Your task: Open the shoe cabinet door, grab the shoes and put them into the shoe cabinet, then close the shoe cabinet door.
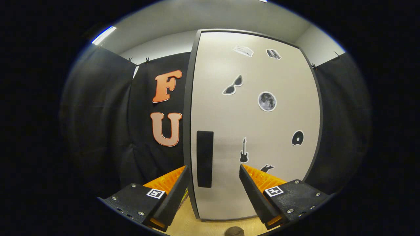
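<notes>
The gripper (213, 178) was held with its two fingers (170, 186) spread wide apart, gripping nothing, and pointed straight at the front of the shoe cabinet. Just ahead of the gap between the fingers stood the cabinet's door (259, 124), a pale flat panel in a dark frame (187, 131), shut and upright. A dark, tall rectangular handle (204, 159) sat low on the door near its left edge, and it lay between the two fingers, closer to the left one; whether either finger touched the door could not be told. The left finger reached across the dark frame edge of the cabinet, while the right finger lay in front of the door's lower middle. Several stickers dotted the panel beyond the fingers: a guitar (243, 150) just above the right finger, a disc (297, 138) to its right, a moon (267, 101) higher up, and a pair of sunglasses (233, 86) above that. The cabinet stood on a light wooden floor (193, 226), and a small round brown object (234, 231) rested on the floor below the door, between the finger bases. Black cloth (98, 114) hung on both sides of the cabinet.
</notes>
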Action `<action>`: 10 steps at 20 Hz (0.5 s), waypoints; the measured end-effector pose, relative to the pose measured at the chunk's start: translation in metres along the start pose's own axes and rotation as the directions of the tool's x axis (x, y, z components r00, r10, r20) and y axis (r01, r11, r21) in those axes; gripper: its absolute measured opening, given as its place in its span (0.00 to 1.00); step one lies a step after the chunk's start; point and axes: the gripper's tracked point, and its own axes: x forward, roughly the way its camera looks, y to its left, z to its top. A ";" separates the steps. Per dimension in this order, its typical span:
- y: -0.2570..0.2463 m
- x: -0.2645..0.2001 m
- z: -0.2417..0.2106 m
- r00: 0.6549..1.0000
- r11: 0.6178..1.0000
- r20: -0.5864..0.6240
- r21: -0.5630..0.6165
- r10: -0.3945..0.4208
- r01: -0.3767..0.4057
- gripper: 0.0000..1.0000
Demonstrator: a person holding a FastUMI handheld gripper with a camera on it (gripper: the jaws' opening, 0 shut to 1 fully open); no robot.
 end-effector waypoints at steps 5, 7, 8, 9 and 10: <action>0.007 0.031 -0.002 1.000 1.000 -0.004 0.013 -0.013 0.013 0.95; 0.005 0.039 -0.002 1.000 1.000 -0.002 0.014 -0.027 0.027 0.94; 0.004 0.042 -0.004 0.999 0.999 -0.009 0.013 -0.033 0.033 0.91; 0.002 0.046 -0.005 0.999 0.999 -0.011 0.015 -0.040 0.040 0.89; 0.003 0.048 -0.006 0.999 0.999 -0.014 0.017 -0.043 0.044 0.83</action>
